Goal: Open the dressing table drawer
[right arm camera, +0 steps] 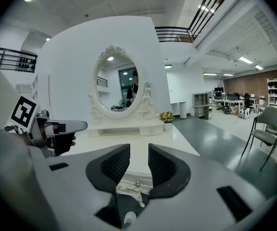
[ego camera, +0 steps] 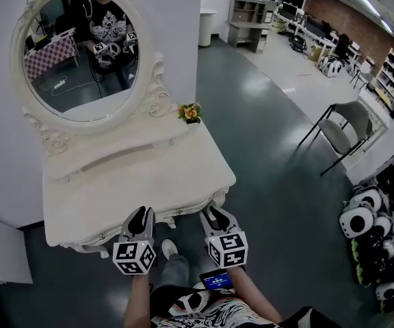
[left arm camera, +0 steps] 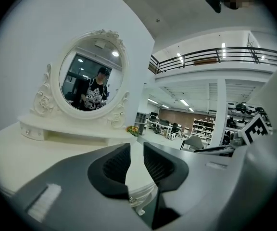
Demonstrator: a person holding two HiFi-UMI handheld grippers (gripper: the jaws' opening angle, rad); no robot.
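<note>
Big white counter (ego camera: 135,176) with an oval mirror (ego camera: 81,53) at its back, and the left tool (ego camera: 141,212) and right tool (ego camera: 215,214) hover at its front edge, both with jaws apart and gripping nothing. The drawer (right arm camera: 128,180) looks shut under that front edge, and its little knob (right arm camera: 137,183) sits just past the right tool's jaws. Tiny flower pot (ego camera: 191,112) on the counter's back right corner.

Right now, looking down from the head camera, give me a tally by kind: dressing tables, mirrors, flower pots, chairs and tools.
Dressing table: 1
Oval mirror: 1
Flower pot: 1
Chair: 1
Tools: 2, the left tool and the right tool, both open and empty
Total: 6
</note>
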